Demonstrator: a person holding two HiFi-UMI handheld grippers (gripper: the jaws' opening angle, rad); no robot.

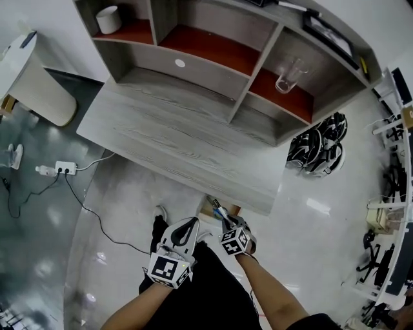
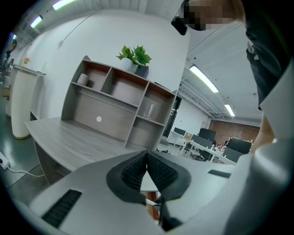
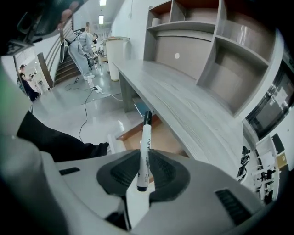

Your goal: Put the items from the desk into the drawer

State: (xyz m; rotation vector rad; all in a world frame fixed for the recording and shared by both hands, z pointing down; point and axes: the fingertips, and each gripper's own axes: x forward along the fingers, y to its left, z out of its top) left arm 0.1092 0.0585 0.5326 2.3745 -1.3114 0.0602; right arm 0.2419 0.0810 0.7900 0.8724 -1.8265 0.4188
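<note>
My right gripper [image 3: 144, 158] is shut on a white marker pen [image 3: 144, 151] with a black cap, which stands up between the pads. In the head view this gripper [image 1: 224, 219] and the marker pen [image 1: 219, 210] hang just below the grey desk's [image 1: 181, 138] front edge. They are over the open drawer [image 1: 208, 209], whose brown inside [image 3: 158, 135] shows under the desk top. My left gripper [image 1: 187, 225] hovers to the left of it. Its jaws [image 2: 147, 156] are shut, tips touching, with nothing between them.
A shelf unit [image 1: 213, 77] at the desk's back holds a clear glass [image 1: 287, 76] and a white cup [image 1: 108, 19]. Black helmets [image 1: 319, 145] lie on the floor at the right. A power strip [image 1: 64, 167] and a white bin [image 1: 39, 84] are at the left.
</note>
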